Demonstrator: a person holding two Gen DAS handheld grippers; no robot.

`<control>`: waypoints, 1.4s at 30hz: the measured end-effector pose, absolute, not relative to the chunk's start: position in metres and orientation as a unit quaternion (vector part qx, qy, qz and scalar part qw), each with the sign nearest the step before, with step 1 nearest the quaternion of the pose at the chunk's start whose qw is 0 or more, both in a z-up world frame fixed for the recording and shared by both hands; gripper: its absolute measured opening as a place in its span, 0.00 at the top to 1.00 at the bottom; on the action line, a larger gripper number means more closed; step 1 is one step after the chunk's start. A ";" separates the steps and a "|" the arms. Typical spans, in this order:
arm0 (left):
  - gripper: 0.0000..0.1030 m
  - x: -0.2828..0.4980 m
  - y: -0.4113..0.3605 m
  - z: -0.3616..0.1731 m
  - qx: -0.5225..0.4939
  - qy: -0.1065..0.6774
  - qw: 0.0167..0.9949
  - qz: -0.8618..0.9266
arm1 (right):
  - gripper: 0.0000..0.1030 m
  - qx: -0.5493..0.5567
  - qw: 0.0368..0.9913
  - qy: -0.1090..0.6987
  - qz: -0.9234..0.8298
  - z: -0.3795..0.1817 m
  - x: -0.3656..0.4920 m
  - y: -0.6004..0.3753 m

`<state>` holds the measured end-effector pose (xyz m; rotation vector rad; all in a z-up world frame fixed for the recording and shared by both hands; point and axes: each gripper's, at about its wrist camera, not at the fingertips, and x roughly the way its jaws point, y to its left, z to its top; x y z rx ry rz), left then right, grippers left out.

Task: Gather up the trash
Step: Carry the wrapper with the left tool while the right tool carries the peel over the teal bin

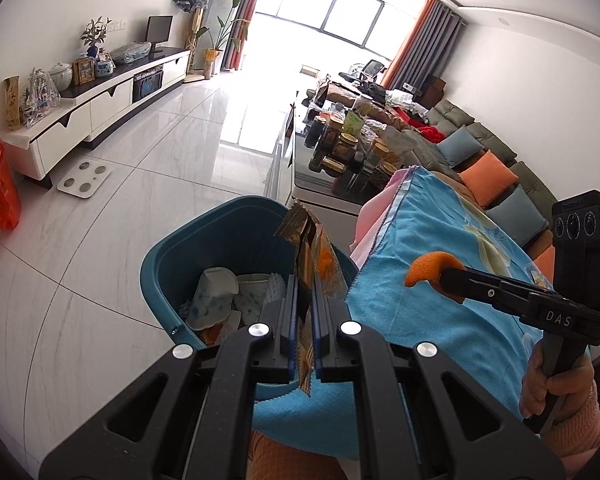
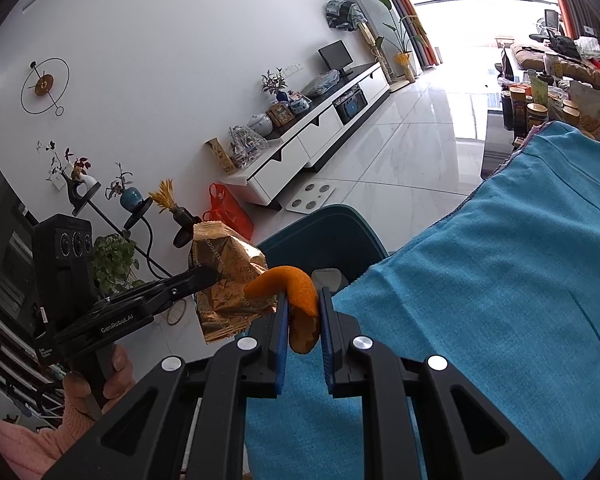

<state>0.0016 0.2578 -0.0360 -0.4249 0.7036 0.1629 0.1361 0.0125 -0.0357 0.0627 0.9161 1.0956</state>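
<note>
A blue towel [image 1: 440, 248] covers the tabletop at right. Just beside its edge stands a teal bin [image 1: 220, 248] holding crumpled cups. Above the bin, the left tongs [image 1: 305, 292] are clamped shut on a gold snack wrapper [image 1: 312, 240]. The right tongs [image 2: 304, 300], nearly closed, pinch an orange peel [image 2: 296, 292] near the bin's rim.

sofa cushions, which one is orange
The second cushion from the far end; the two blue ones sit on either side of it on the grey sofa.
</note>
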 end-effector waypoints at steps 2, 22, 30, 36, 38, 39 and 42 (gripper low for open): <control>0.94 0.003 0.258 -0.037 -0.205 0.343 0.913 0.080 | 0.87 0.027 0.754 0.421 0.503 -0.036 0.136 0.015; 0.94 0.019 0.269 -0.053 -0.212 0.355 0.906 0.084 | 0.87 0.006 0.745 0.435 0.506 -0.043 0.143 0.044; 0.94 0.021 0.273 -0.061 -0.217 0.360 0.903 0.084 | 0.87 0.000 0.743 0.441 0.504 -0.044 0.145 0.054; 0.94 0.022 0.275 -0.065 -0.220 0.363 0.902 0.085 | 0.87 -0.006 0.742 0.444 0.503 -0.045 0.147 0.062; 0.94 0.023 0.276 -0.066 -0.221 0.364 0.901 0.086 | 0.87 -0.008 0.741 0.446 0.502 -0.046 0.148 0.065; 0.94 0.024 0.277 -0.068 -0.222 0.365 0.900 0.086 | 0.87 -0.009 0.741 0.446 0.502 -0.046 0.148 0.067; 0.94 0.026 0.278 -0.069 -0.223 0.367 0.899 0.088 | 0.87 -0.013 0.740 0.448 0.502 -0.049 0.149 0.070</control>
